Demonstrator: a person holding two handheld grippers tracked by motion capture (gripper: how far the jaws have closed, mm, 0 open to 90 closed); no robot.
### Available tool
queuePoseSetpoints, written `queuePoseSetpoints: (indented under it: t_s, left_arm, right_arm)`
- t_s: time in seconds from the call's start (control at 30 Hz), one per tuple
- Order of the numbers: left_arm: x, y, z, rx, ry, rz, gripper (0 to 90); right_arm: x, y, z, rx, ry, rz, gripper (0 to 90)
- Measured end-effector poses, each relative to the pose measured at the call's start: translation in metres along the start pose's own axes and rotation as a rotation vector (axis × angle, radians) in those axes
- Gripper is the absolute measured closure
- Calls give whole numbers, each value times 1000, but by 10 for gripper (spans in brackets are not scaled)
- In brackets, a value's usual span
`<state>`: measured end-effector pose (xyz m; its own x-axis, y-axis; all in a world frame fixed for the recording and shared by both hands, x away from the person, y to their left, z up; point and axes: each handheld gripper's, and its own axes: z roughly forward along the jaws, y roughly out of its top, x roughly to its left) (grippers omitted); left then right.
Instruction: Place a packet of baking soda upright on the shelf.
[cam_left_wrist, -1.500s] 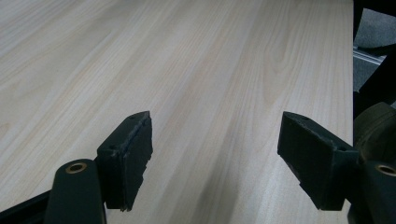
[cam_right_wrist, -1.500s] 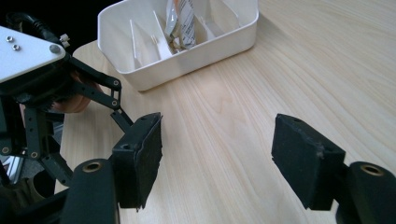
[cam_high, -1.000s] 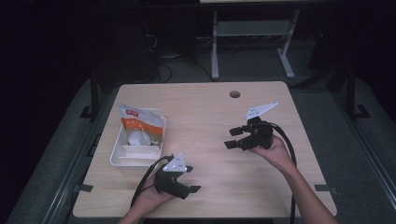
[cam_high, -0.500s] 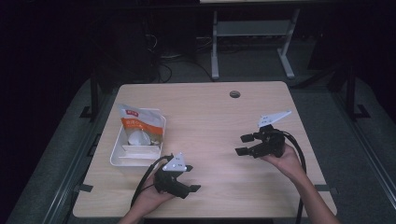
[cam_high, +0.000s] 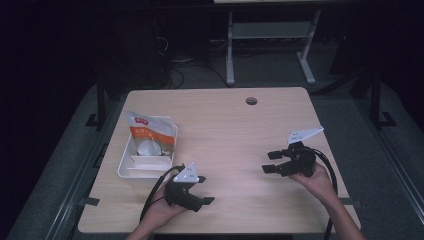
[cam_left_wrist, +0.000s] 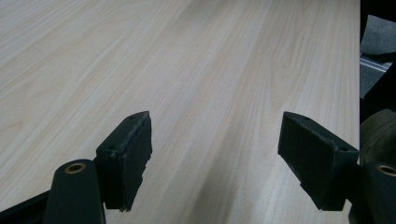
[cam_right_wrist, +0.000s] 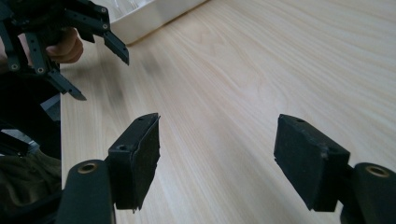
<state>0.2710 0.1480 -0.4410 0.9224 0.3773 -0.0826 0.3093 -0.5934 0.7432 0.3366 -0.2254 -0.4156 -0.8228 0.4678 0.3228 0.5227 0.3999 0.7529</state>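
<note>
- The left gripper (cam_high: 202, 192), black with a grey three-cornered plate on top, sits low at the near edge of the pale wooden worktop (cam_high: 225, 130), held in the person's left hand (cam_high: 160, 212).
- Its jaws stand wide apart with nothing between them; in the left gripper view (cam_left_wrist: 215, 161) only bare wood grain lies beyond the two black pads (cam_left_wrist: 128, 156).
- The right gripper (cam_high: 270, 162), also black with a grey plate, is held in the person's right hand (cam_high: 320, 180) over the right part of the worktop, jaws pointing left.
- Its jaws are likewise spread and hold nothing, as the right gripper view (cam_right_wrist: 217, 161) shows; the left gripper (cam_right_wrist: 100, 60) appears farther off at the upper left of that view.
- A white rectangular plastic tray (cam_high: 131, 170) stands on the left side of the worktop, just beyond the left gripper and well apart from the right one.
- An orange-and-white plastic packet (cam_high: 150, 135) lies in the tray, its top leaning over the far rim.
- A small round cable hole (cam_high: 251, 101) sits near the worktop's far edge.
</note>
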Motion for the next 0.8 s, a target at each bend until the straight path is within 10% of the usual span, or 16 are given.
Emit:
queuePoseSetpoints:
  t_s: [0.8]
  left_arm:
    - [2,0,1,1,0,-9,250]
  right_arm:
    - [4,-57,-13,4,-11,80,295]
